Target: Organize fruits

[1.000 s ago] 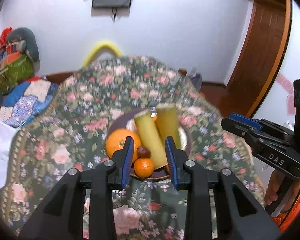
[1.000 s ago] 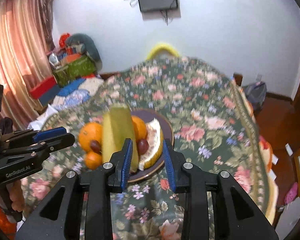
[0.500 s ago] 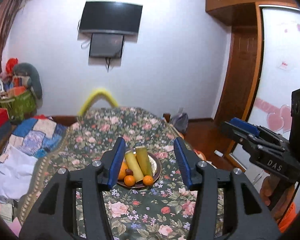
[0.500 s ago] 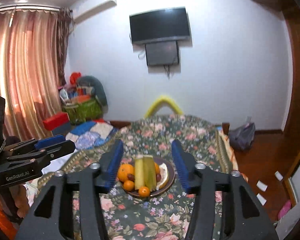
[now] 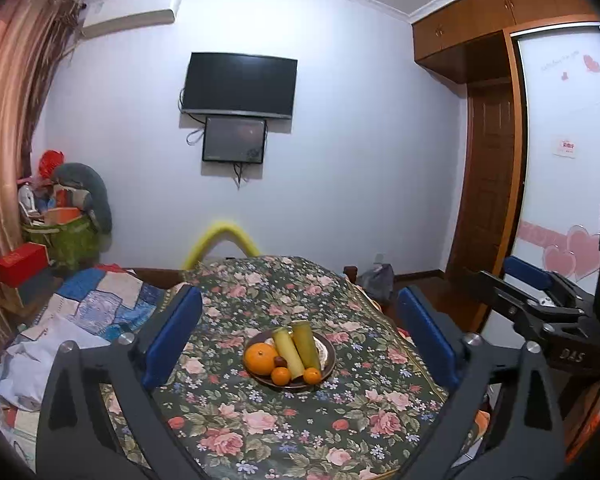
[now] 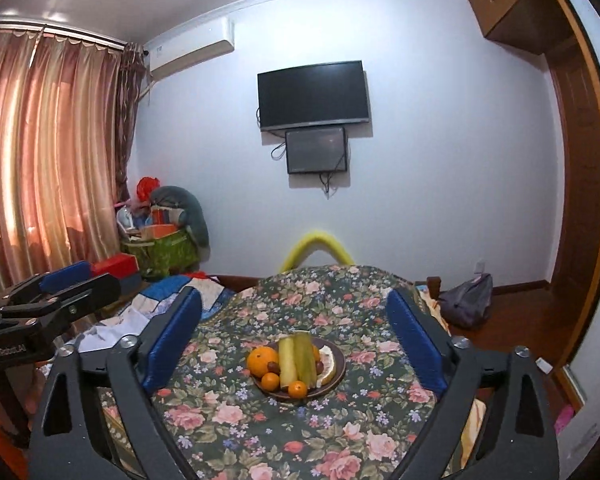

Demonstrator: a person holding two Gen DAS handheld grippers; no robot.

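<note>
A dark plate (image 5: 333,354) (image 6: 342,364) sits mid-table on the floral cloth. It carries a large orange (image 5: 260,358) (image 6: 263,360), two small oranges (image 5: 281,376) (image 6: 298,389), two upright-lying yellow-green stalks (image 5: 296,350) (image 6: 296,356), a dark red fruit (image 5: 279,361) and a pale citrus wedge (image 6: 327,365). My left gripper (image 5: 299,300) hovers well back from the plate, its jaws opening wide with nothing between them. My right gripper (image 6: 294,298) is likewise set back, jaws opening, holding nothing. Each gripper shows at the edge of the other's view: right gripper (image 5: 540,304), left gripper (image 6: 60,284).
The floral table (image 5: 260,420) fills the foreground. A patchwork quilt (image 5: 100,300), a red box (image 5: 20,264) and a green bag (image 5: 68,240) crowd the left. A yellow foam arch (image 5: 220,236) stands behind the table, and a grey bag (image 6: 466,300) lies by the wooden door.
Both grippers drew back and upward from the plate, which now looks small and far. Their jaws went from nearly shut to wide apart.
</note>
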